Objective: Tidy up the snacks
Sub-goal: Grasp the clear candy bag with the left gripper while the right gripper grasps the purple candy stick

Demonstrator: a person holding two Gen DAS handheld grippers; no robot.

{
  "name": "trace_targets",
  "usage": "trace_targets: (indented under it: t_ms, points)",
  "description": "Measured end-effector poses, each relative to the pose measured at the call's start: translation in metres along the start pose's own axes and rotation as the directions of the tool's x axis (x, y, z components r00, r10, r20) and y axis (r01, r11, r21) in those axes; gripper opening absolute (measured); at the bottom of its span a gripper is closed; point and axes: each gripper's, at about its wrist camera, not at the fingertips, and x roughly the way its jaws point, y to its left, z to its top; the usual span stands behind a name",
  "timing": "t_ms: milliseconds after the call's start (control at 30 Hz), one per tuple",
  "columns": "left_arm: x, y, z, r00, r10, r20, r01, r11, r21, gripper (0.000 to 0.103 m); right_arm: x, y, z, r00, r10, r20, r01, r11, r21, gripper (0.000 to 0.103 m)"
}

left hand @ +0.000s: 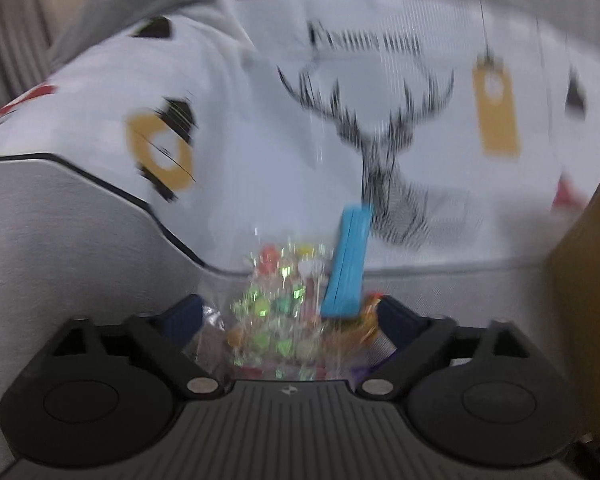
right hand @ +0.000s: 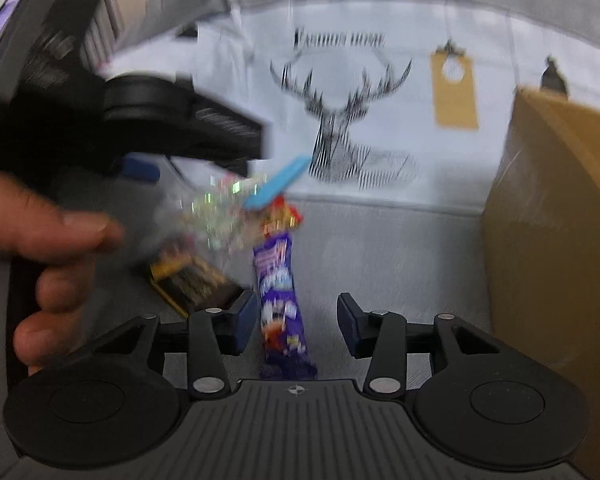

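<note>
In the left wrist view, a clear bag of coloured sweets (left hand: 276, 320) closed with a blue clip (left hand: 348, 264) lies on the grey cushion (left hand: 80, 240). It sits between the wide-spread fingers of my left gripper (left hand: 290, 316), which is open. In the right wrist view, a purple snack bar (right hand: 280, 300) lies lengthwise between the fingers of my right gripper (right hand: 296, 320). It is near the left pad, with a clear gap to the right pad, so this gripper is open too. The sweets bag (right hand: 216, 216) and a brown-and-gold packet (right hand: 192, 284) lie just left of the bar.
A white pillow with a deer print (left hand: 380, 140) stands behind the snacks. A cardboard box (right hand: 548, 220) stands at the right. A person's hand (right hand: 52, 248) and the left tool's black housing (right hand: 172, 120) fill the left of the right wrist view. Both views are motion-blurred.
</note>
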Motion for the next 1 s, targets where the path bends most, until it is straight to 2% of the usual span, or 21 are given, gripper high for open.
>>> trace_targets:
  t_ms: [67, 133, 167, 200, 233, 267, 333, 400, 433, 467, 600, 700, 833, 1000]
  points:
    - [0.017, -0.006, -0.006, 0.996, 0.031, -0.082, -0.027, 0.999, 0.044, 0.098, 0.008, 0.001, -0.003, 1.000, -0.001, -0.024, 0.001, 1.000, -0.005, 0.047]
    - [0.025, 0.000, -0.010, 0.989, 0.007, -0.144, -0.005, 1.000, 0.012, 0.096, 0.013, 0.001, -0.008, 0.999, -0.001, -0.041, 0.000, 1.000, -0.018, 0.047]
    - [0.023, 0.005, -0.012, 0.990, -0.007, -0.143, 0.006, 1.000, -0.009, 0.092, 0.014, 0.001, -0.009, 0.999, -0.001, -0.038, 0.000, 1.000, -0.024, 0.047]
    - [0.021, 0.011, -0.011, 0.989, -0.020, -0.145, 0.016, 0.999, -0.029, 0.085, 0.013, 0.001, -0.010, 0.999, -0.003, -0.032, 0.002, 0.999, -0.032, 0.046]
    - [0.017, 0.017, -0.011, 0.988, -0.046, -0.145, 0.037, 0.997, -0.062, 0.076, 0.012, 0.001, -0.010, 1.000, -0.009, -0.029, 0.008, 0.999, -0.036, 0.037]
    - [0.014, 0.025, -0.012, 0.987, -0.076, -0.145, 0.062, 0.993, -0.101, 0.071, 0.012, 0.000, -0.009, 1.000, -0.009, -0.026, 0.009, 0.999, -0.034, 0.023]
    - [0.009, 0.039, -0.015, 0.980, -0.137, -0.146, 0.112, 0.979, -0.172, 0.045, 0.010, -0.005, -0.007, 1.000, 0.004, -0.020, -0.004, 1.000, -0.009, 0.020]
    - [0.002, 0.051, -0.020, 0.971, -0.192, -0.140, 0.155, 0.959, -0.235, 0.028, 0.006, -0.008, -0.007, 1.000, 0.001, -0.010, -0.001, 1.000, 0.004, 0.019]
    - [-0.003, 0.057, -0.022, 0.969, -0.205, -0.135, 0.164, 0.950, -0.265, 0.025, 0.004, -0.009, -0.006, 1.000, 0.003, -0.004, -0.003, 1.000, 0.003, 0.018]
    - [-0.008, 0.061, -0.023, 0.969, -0.213, -0.127, 0.170, 0.943, -0.286, 0.023, 0.001, -0.008, -0.007, 0.999, 0.002, -0.041, -0.001, 1.000, 0.019, 0.018]
    - [-0.032, 0.075, -0.025, 0.970, -0.236, -0.060, 0.201, 0.917, -0.345, 0.014, -0.013, -0.005, -0.007, 0.999, 0.021, -0.027, -0.021, 1.000, -0.005, 0.018]
    - [-0.058, 0.087, -0.032, 0.967, -0.256, -0.009, 0.231, 0.889, -0.396, 0.012, -0.027, -0.001, -0.011, 0.999, 0.036, -0.028, -0.036, 0.999, -0.022, 0.018]
    - [-0.094, 0.101, -0.047, 0.950, -0.306, 0.067, 0.302, 0.838, -0.455, 0.011, -0.052, 0.003, -0.020, 0.997, 0.063, -0.052, -0.065, 0.997, -0.032, 0.018]
    - [-0.135, 0.111, -0.083, 0.908, -0.398, 0.129, 0.403, 0.749, -0.525, 0.009, -0.096, 0.005, -0.038, 0.993, 0.094, -0.072, -0.096, 0.995, -0.026, 0.018]
